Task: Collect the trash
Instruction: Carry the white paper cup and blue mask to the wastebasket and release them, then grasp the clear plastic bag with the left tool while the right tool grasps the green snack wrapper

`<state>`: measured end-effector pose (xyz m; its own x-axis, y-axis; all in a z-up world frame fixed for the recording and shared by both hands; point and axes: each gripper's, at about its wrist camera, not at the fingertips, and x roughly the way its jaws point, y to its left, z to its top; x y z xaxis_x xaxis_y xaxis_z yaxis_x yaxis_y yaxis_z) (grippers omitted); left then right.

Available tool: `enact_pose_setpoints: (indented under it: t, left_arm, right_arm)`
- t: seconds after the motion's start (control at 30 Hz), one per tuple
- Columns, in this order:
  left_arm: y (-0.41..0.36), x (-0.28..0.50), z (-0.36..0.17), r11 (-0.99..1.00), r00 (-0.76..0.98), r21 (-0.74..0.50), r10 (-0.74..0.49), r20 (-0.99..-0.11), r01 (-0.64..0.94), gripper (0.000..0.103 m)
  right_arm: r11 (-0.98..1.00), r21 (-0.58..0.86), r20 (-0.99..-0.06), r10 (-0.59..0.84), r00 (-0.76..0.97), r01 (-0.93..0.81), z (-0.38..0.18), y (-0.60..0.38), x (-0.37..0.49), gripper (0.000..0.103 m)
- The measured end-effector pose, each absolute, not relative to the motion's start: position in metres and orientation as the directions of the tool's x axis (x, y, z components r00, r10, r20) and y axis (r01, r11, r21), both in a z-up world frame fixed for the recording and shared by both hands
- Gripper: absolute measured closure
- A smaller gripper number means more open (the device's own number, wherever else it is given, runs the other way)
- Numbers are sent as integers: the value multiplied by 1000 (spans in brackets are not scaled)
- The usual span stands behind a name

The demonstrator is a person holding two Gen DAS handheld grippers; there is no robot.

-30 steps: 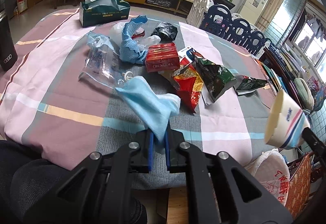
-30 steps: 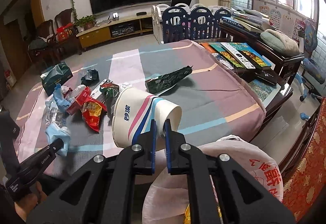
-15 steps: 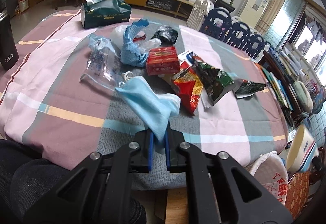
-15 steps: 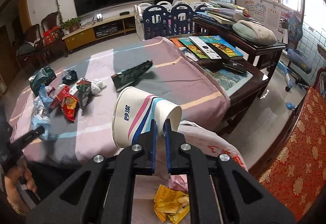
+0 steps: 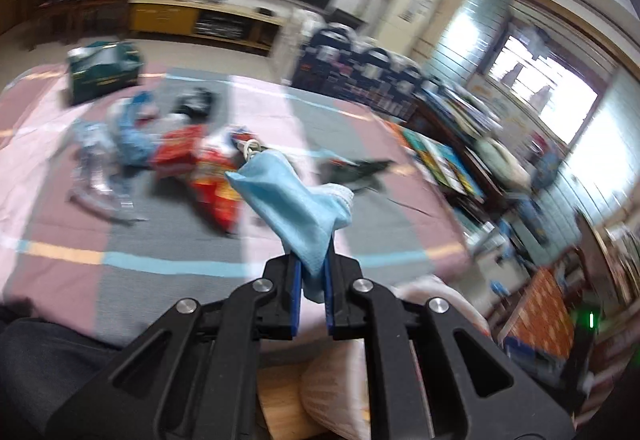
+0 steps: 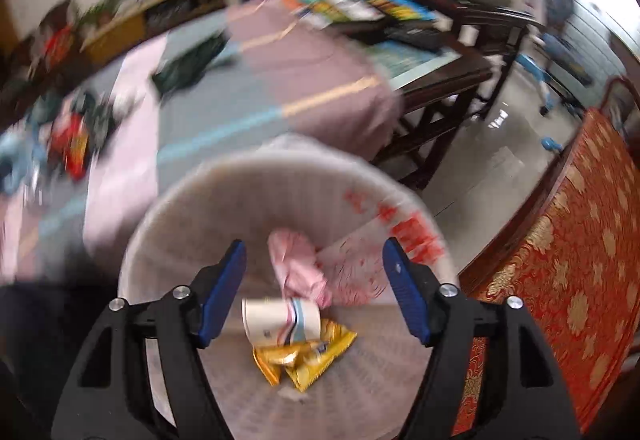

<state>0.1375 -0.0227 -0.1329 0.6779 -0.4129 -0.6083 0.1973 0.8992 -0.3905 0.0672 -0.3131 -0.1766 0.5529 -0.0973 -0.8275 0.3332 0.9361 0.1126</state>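
Note:
My left gripper point(image 5: 312, 280) is shut on a light blue face mask point(image 5: 292, 199) and holds it lifted above the table's near edge. My right gripper point(image 6: 316, 284) is open and empty, right above the white-lined trash bin point(image 6: 168, 224). A paper cup point(image 6: 280, 320) with pink and blue stripes lies in the bin on a yellow wrapper point(image 6: 300, 360), beside pink crumpled trash point(image 6: 296, 264). Red snack bags point(image 5: 212, 183), a blue cloth point(image 5: 132, 135) and clear plastic point(image 5: 96, 175) lie on the table.
A green tissue box point(image 5: 104, 75) stands at the table's far left. A dark side table with books point(image 6: 400, 15) is right of the striped table point(image 6: 260, 87). A red patterned chair point(image 6: 560, 280) stands right of the bin. The bin also shows in the left wrist view point(image 5: 424, 296).
My right gripper opened and the paper cup dropped into the bin. My left gripper lifted the mask off the table and swung right toward the bin.

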Motion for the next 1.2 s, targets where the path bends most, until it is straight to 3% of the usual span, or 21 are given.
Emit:
enact_pose_setpoints:
  t: [0.17,0.3,0.33,0.4,0.43,0.47,0.5,0.63,0.73,0.83,0.97,1.07,1.13,1.2]
  left_arm:
    - [-115,114,-143,777,466,-347,-604,-647,525,93]
    - [-187,84,-166,607,251,-282,-643,-724,743,92]
    - [-201,77,-171,579,228,-249,-627,-745,777,87]
    - [-217,66,-180,559,235,-175,-584,-777,811,63]
    - [-218,65,-181,565,256,-148,-572,-779,812,45]
    - [-213,66,-180,581,282,-135,-569,-772,803,37]
    - [-207,71,-179,599,297,-143,-572,-765,788,36]
    - [-149,111,-175,759,391,-232,-541,-744,609,31]
    - [-76,157,-173,875,491,-322,-473,-732,362,30]
    - [20,201,-175,957,615,-290,-229,-755,1,30]
    - [128,241,-191,891,608,-283,-11,-794,-355,39]
    - [174,260,-208,836,598,-310,27,-801,-453,34]
    - [185,271,-220,826,570,-339,-26,-821,-451,27]
    - [186,281,-232,821,546,-376,-96,-832,-429,28]
  right_arm:
    - [816,227,-744,-208,636,532,-138,-374,45,29]
    - [818,226,-706,-237,668,529,-120,-389,39,25]
    - [821,217,-703,-244,668,528,-118,-389,39,25]
    - [826,216,-705,-237,669,520,-119,-385,38,25]
    - [831,219,-713,-221,666,511,-122,-382,40,25]
    - [836,220,-722,-207,660,503,-125,-379,42,25]
    - [839,219,-727,-199,657,497,-128,-377,43,25]
    - [852,222,-752,-160,640,474,-139,-364,51,25]
    - [863,212,-757,-153,636,459,-141,-356,56,25]
    - [874,197,-754,-155,638,444,-141,-346,61,25]
    - [885,195,-765,-132,630,422,-144,-335,72,25]
    - [893,198,-777,-108,621,404,-150,-321,84,25]
    - [900,204,-786,-84,613,385,-153,-310,94,25]
    - [905,224,-791,-49,610,363,-154,-299,103,25]
